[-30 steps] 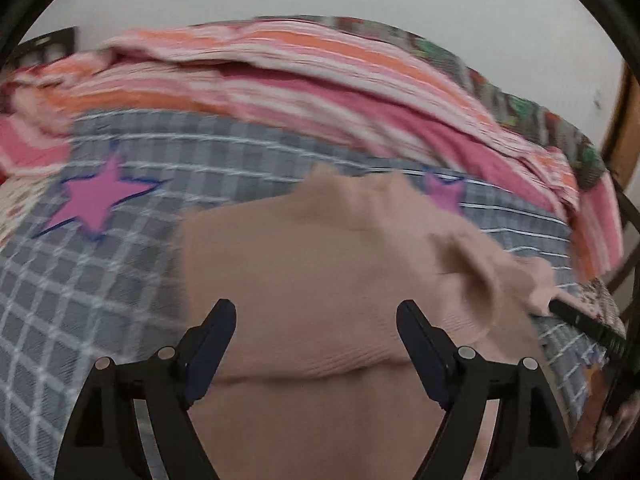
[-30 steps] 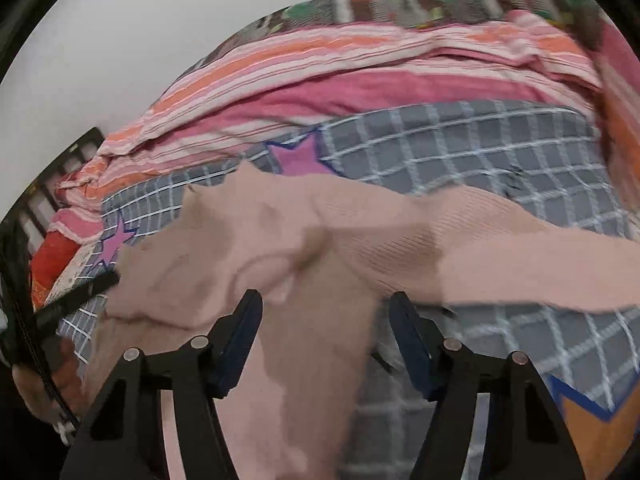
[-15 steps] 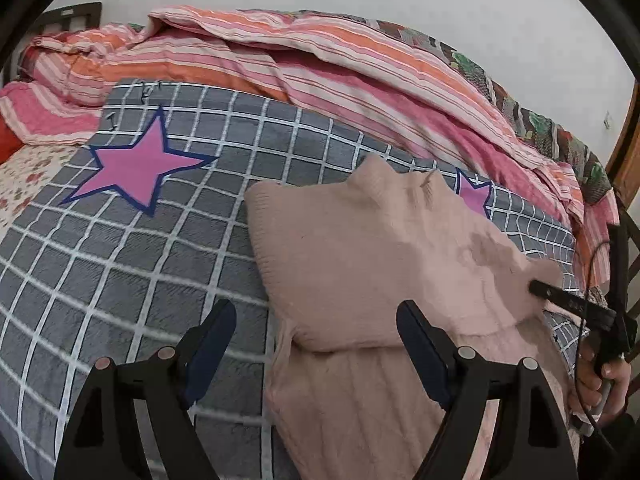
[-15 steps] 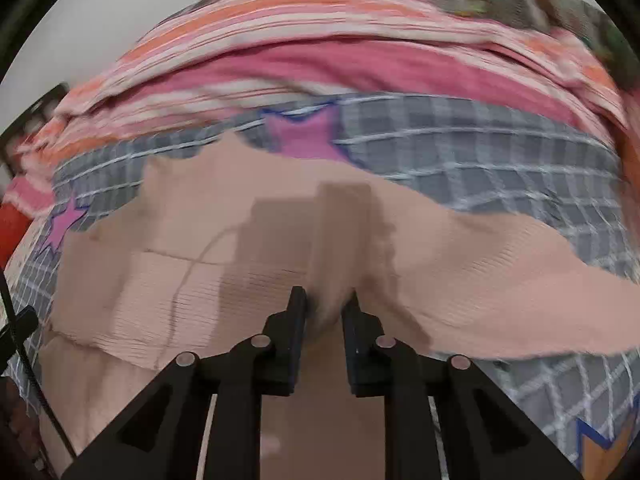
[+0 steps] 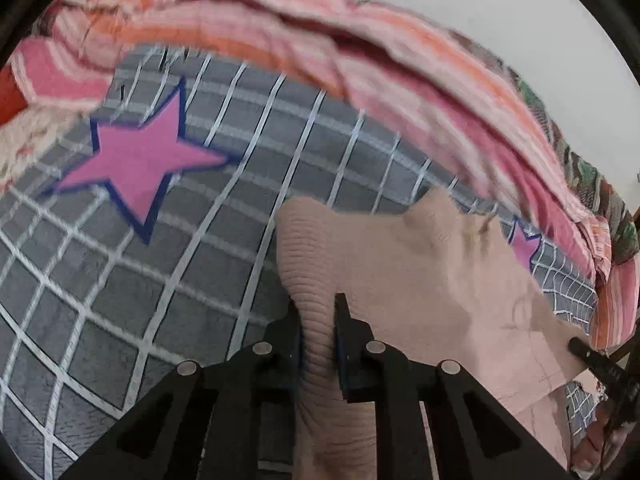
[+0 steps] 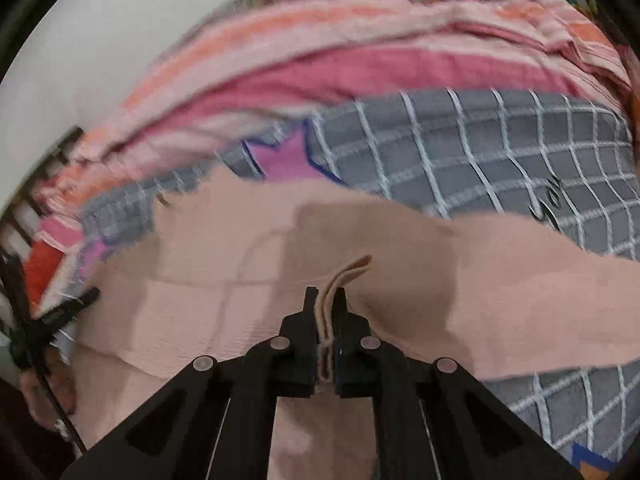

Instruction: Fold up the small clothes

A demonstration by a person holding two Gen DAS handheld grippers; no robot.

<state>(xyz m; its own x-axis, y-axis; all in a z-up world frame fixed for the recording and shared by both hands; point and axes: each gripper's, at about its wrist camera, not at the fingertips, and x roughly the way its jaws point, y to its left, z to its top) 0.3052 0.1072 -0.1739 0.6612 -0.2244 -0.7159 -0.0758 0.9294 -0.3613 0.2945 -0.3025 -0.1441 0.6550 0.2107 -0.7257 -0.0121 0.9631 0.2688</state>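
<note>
Left gripper (image 5: 317, 312) was wide open a moment ago — now it pinches the soft pink knitted sweater (image 5: 420, 280), like the right gripper (image 6: 323, 304). Both sides are held, so a fold looks ready. It lies on the grey checked star blanket (image 5: 180, 280), neck toward the striped quilt (image 5: 360, 60) — long way front to back.

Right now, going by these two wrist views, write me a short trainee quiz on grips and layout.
1. True or false: both the left gripper and the right gripper are shut on the pink sweater.
2. What does the sweater lie on? A) bare floor B) grey checked blanket C) wooden table
3. Fill in: the blanket carries pink ____ patches.

Key: 1 true; 2 B; 3 star
</note>
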